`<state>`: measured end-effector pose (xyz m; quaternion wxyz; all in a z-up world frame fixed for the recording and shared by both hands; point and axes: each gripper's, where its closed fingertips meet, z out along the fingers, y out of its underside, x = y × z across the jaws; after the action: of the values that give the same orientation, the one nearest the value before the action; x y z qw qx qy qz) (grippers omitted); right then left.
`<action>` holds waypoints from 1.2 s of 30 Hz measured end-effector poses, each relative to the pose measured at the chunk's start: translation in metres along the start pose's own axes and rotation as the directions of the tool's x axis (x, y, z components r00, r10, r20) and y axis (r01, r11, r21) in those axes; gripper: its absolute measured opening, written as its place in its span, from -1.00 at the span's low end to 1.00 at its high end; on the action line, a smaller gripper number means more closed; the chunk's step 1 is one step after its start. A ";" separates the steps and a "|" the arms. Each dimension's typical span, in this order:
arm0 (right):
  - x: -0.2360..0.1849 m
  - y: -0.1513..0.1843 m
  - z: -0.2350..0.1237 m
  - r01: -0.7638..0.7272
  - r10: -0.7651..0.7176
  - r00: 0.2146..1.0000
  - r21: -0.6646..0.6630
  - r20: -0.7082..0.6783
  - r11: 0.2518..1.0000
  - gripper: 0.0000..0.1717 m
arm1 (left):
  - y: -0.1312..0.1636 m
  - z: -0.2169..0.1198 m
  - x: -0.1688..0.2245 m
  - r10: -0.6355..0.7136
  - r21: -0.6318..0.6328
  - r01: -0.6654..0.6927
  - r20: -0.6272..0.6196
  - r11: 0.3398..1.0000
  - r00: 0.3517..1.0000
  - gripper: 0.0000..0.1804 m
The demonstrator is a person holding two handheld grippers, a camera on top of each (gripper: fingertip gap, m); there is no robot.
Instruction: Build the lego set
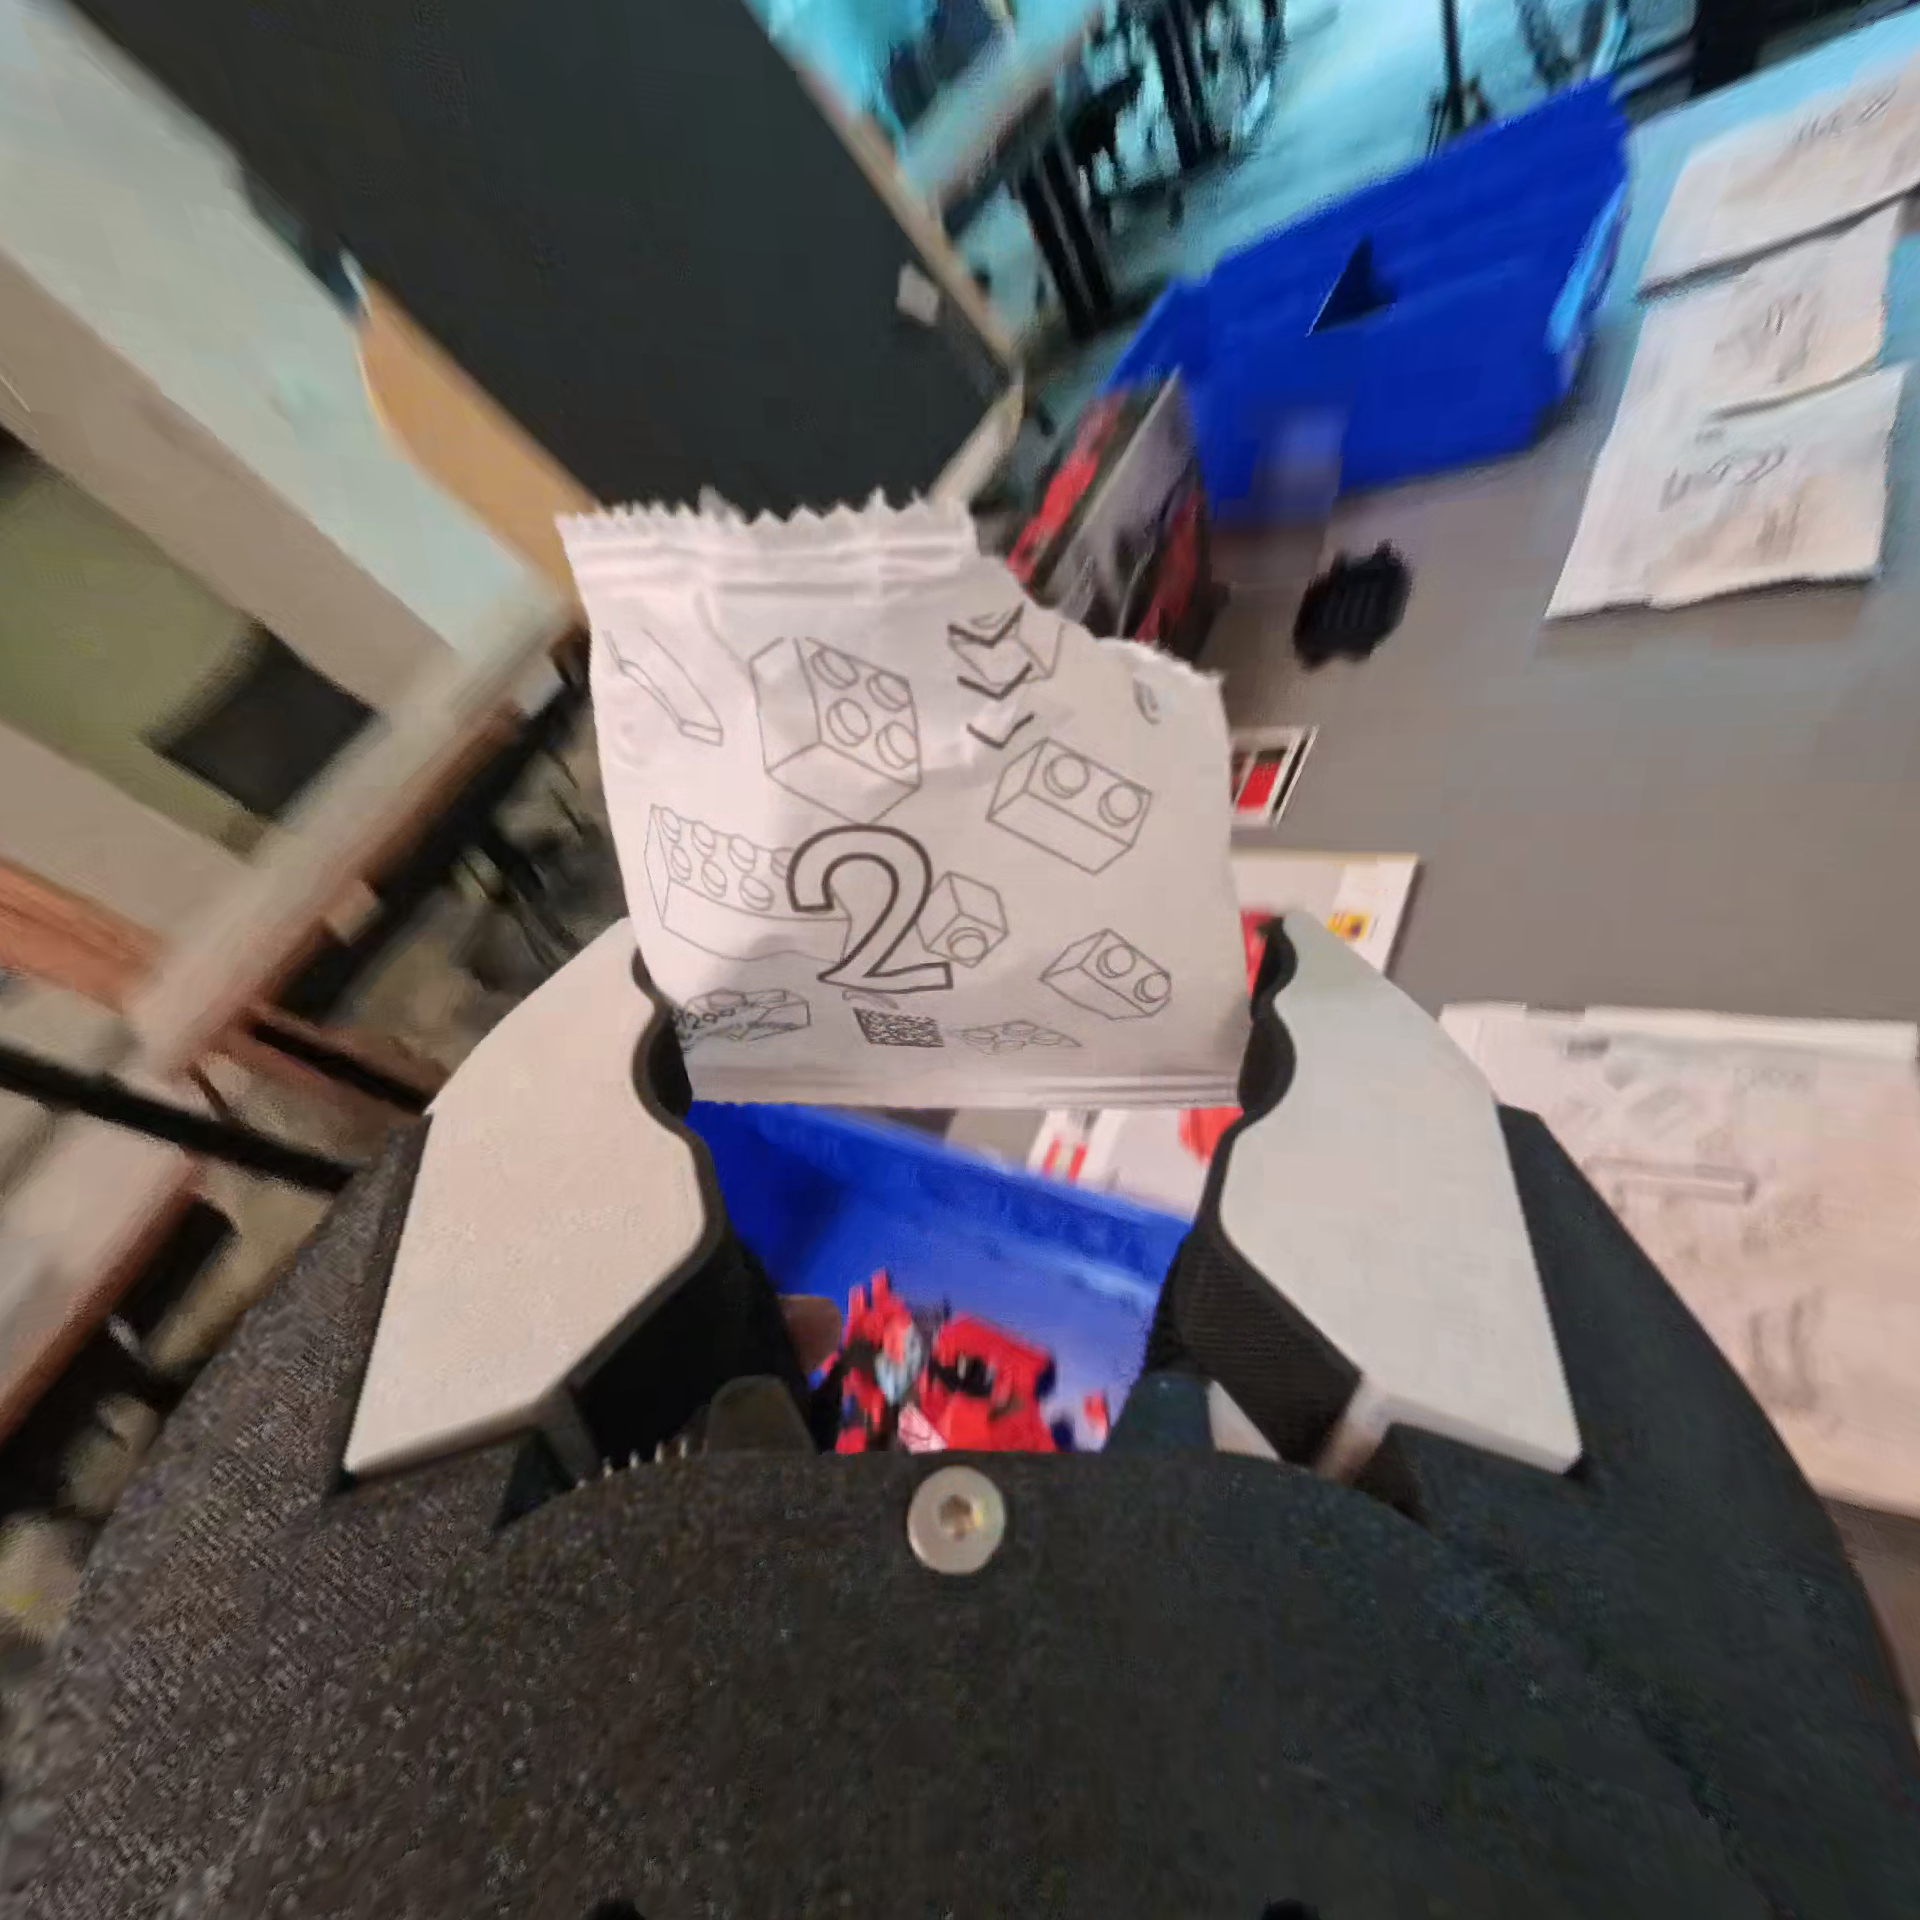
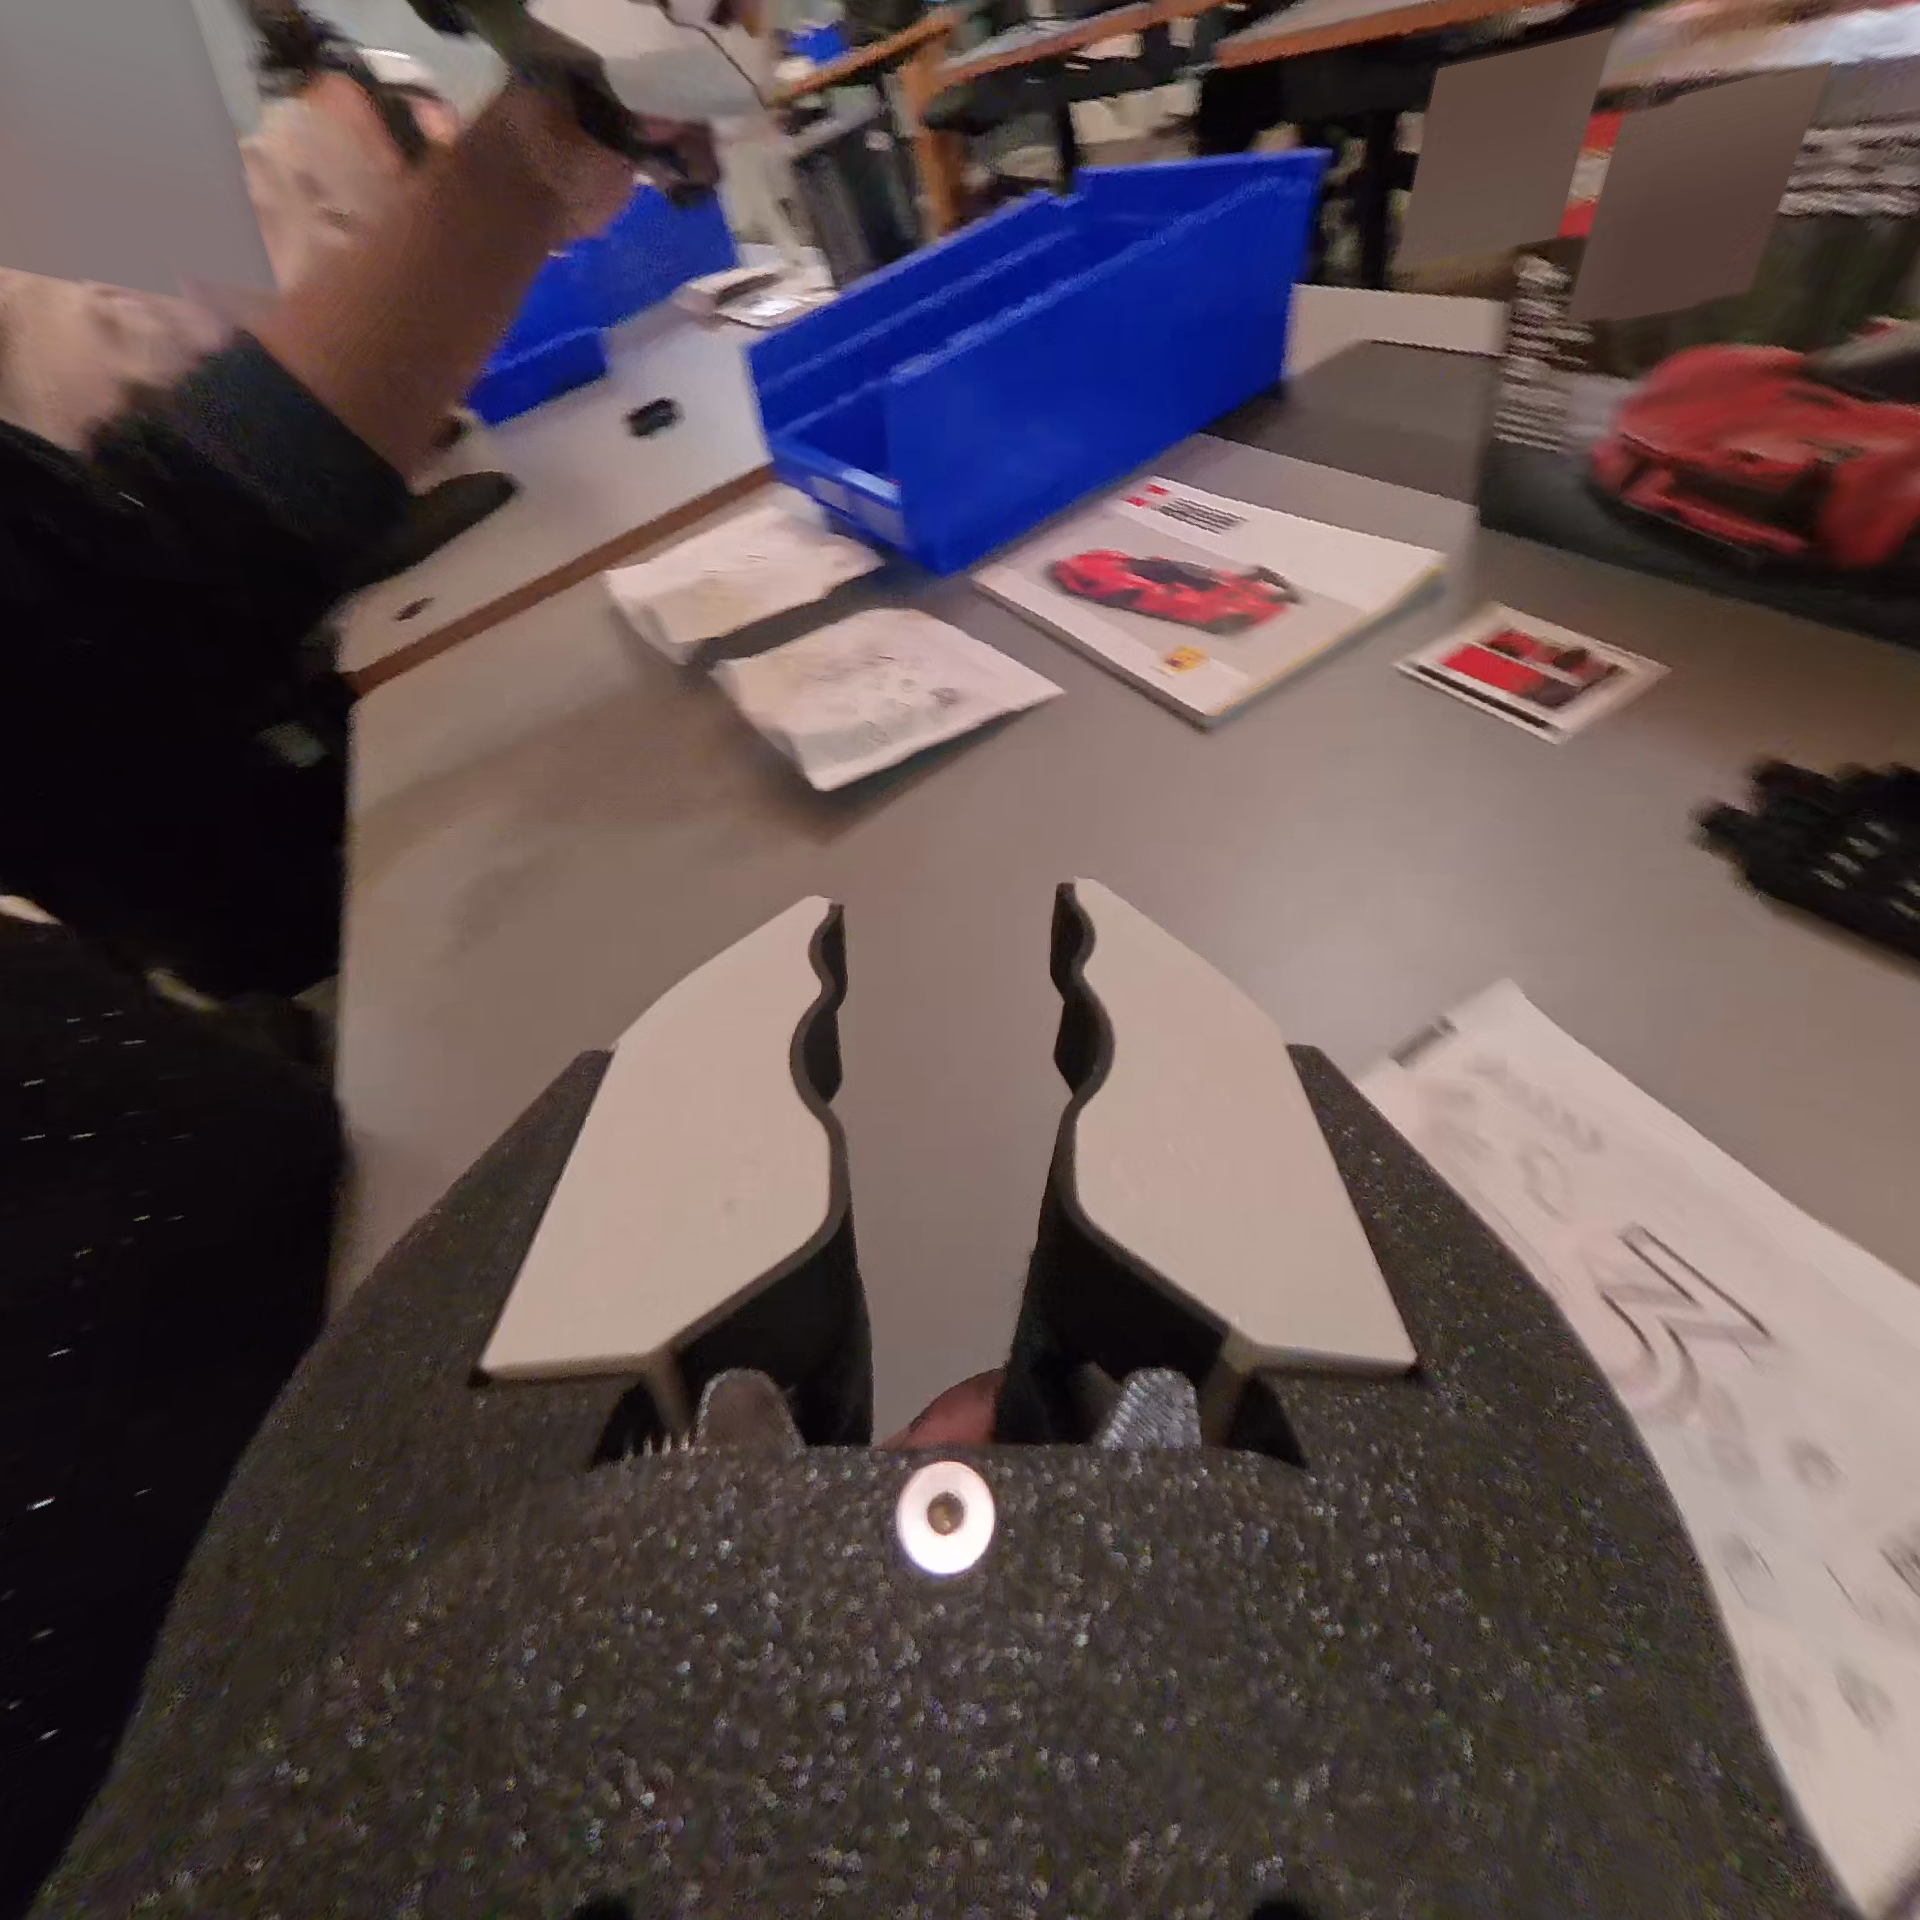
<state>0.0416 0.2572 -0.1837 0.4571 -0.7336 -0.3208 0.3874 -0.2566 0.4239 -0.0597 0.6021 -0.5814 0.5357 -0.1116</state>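
While your left gripper (image 1: 958, 940) has its jaws spread wide and set against the two side edges of the white paper bag (image 1: 894, 748), the hold looks thin to me: the fingers (image 1: 561, 1091) meet only the bag's lowest strip, and the rest of it stands up free above them. The bag is in the air, above a blue bin (image 1: 935, 1195) with red pieces (image 1: 935, 1382) in it, near the table's edge. Paper pinched edgewise across such a span could buckle, and if it folds, the bag may slide out and fall outside the bin, or off the table altogether. Its top is torn open at the upper right corner, so tipping that way could spill whatever may be left inside; I cannot tell whether anything is. The surroundings are smeared in that view, which suggests quick motion, and a quick swing would make a slip likelier. Your right gripper (image 2: 951, 899) hangs low over the bare middle of the grey table (image 2: 935, 810), jaws partly apart with nothing between them. It sits near another printed white bag (image 2: 1662, 1351) at the table's near right edge and a heap of small black parts (image 2: 1839, 852) farther right; a careless sweep could scatter those parts or drag that bag.
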 end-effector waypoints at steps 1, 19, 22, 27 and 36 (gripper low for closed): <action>-0.011 -0.006 0.004 0.012 -0.012 0.998 0.006 0.062 1.000 -0.56 | -0.021 -0.003 0.020 0.062 0.061 -0.063 0.030 0.996 0.998 0.17; -0.176 -0.100 0.097 0.324 -0.379 0.890 0.233 0.255 0.917 -0.60 | -0.092 -0.028 0.175 -0.140 0.186 0.030 0.613 0.982 0.778 0.17; -0.177 -0.090 0.117 0.315 -0.349 0.892 0.159 0.286 0.936 -0.59 | -0.085 -0.028 0.185 -0.202 0.201 0.098 0.603 0.975 0.772 0.17; -0.180 -0.082 0.135 0.318 -0.348 0.876 0.142 0.336 0.938 -0.98 | -0.067 -0.034 0.196 -0.274 0.186 0.204 0.544 0.961 0.794 0.23; -0.170 -0.097 0.225 -0.253 0.268 0.776 -0.108 0.571 0.961 -0.98 | 0.024 -0.167 0.173 -0.411 0.142 0.411 0.590 0.900 0.695 -0.84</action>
<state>-0.2474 0.2489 -0.1113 0.2703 -0.6233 -0.3448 0.6478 -0.3283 0.2036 -0.1269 0.7008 -0.6908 0.1706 -0.0506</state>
